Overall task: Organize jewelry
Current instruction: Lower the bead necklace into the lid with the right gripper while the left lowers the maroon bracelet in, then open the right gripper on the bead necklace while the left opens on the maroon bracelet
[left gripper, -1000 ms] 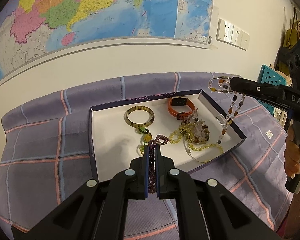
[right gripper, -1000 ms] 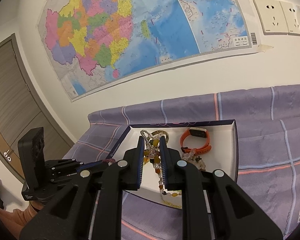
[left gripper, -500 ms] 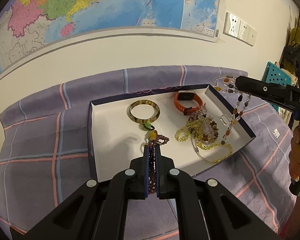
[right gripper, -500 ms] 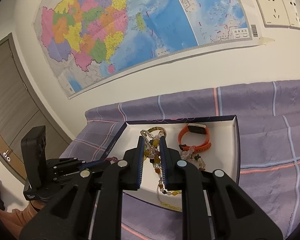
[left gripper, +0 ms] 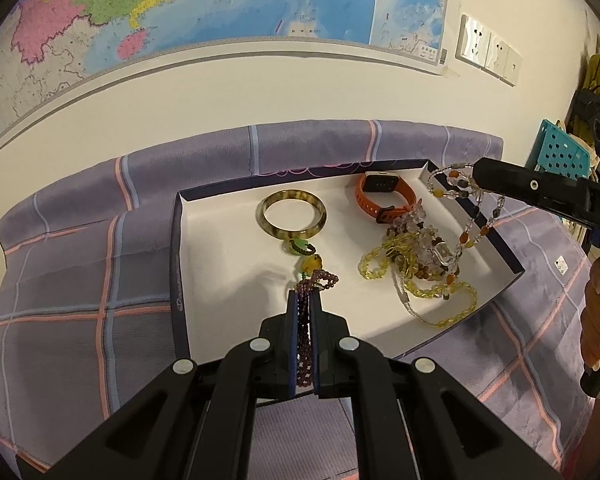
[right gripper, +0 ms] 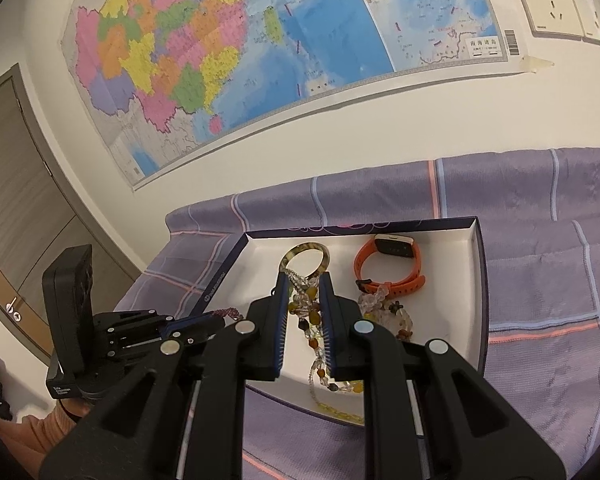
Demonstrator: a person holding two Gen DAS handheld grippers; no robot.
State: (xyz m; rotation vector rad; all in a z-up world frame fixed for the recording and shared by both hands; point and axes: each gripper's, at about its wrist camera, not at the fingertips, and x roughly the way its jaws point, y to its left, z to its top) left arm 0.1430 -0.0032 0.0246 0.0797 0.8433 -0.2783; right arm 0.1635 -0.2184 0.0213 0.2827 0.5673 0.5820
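Pinching a purple bead strand [left gripper: 303, 332] at lower centre, your left gripper [left gripper: 304, 300] is clamped narrow on it. Your right gripper [right gripper: 305, 292] grips a mixed-bead necklace [right gripper: 306, 308] above the white tray [left gripper: 228, 280], where a bangle [left gripper: 293, 214] and orange watch [left gripper: 384, 196] lie mid-frame.

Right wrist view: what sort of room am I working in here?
Probably a home bedroom or living room: a wall map, wall sockets and a wooden door surround the checked purple cloth under the jewelry tray.

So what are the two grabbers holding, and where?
The left gripper pinches the purple bead strand along its doubled length. The right gripper pinches the mixed bead necklace near its top loop; the rest dangles.
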